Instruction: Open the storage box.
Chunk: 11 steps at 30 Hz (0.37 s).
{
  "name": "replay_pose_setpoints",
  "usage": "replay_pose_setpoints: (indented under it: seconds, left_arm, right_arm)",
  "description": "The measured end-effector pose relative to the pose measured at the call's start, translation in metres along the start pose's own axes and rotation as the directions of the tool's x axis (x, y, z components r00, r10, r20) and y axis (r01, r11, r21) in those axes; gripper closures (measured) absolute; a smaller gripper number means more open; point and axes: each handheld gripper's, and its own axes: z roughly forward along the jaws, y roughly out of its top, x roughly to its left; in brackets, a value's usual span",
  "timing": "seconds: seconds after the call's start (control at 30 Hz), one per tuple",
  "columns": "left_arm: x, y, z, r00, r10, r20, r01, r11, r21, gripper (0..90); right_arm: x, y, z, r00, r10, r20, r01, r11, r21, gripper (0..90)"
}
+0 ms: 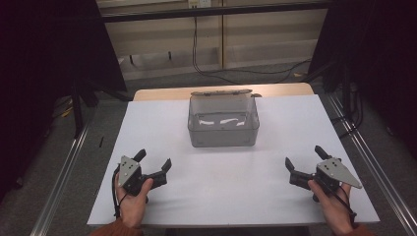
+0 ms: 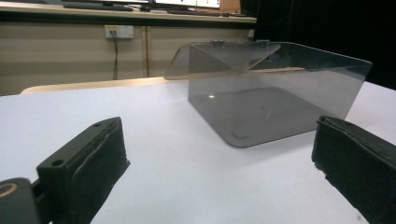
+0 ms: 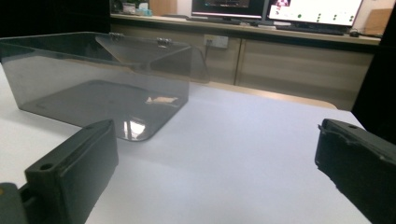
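The box (image 1: 223,129) looks like smoke-grey transparent plastic, smooth and glossy, catching pale reflections on its floor; its raised lid (image 1: 221,92) is the same clear plastic, with small metal-looking hinges at the rear edge; the table (image 1: 221,196) has a white, matt, smooth top over a light wood-toned board at the far edge; the left gripper (image 1: 153,167) and right gripper (image 1: 306,160) are black matt plastic, their jaw pads slightly rough and rubbery; each carries a dull grey plate.
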Motion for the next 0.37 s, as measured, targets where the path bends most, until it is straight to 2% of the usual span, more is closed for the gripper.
replay_pose_setpoints:
  seconds: [0.07, 0.13, 0.2, 0.37]
  left_arm:
    - [0.000, -0.002, -0.002, 1.0000, 0.004, -0.004, -0.004, 1.0000, -0.001, 2.9]
    - [0.002, -0.003, -0.004, 0.9999, -0.008, -0.013, 0.008, 1.0000, -0.005, 2.9]
    - [0.003, -0.003, -0.004, 0.9993, -0.020, -0.033, 0.020, 0.9998, -0.009, 2.9]
    - [0.004, -0.002, -0.007, 0.9993, -0.018, -0.032, 0.017, 0.9995, -0.027, 2.9]
  right_arm:
    - [-0.002, -0.001, -0.003, 1.0000, 0.002, 0.009, -0.002, 1.0000, 0.001, 0.0]
    - [-0.004, 0.000, -0.005, 0.9994, -0.015, 0.032, 0.016, 0.9998, -0.008, 0.0]
    - [-0.007, -0.001, -0.004, 0.9995, 0.004, 0.032, -0.004, 0.9999, -0.012, 0.0]
    - [-0.004, -0.003, 0.006, 0.9997, 0.002, 0.025, -0.003, 0.9999, 0.013, 0.0]
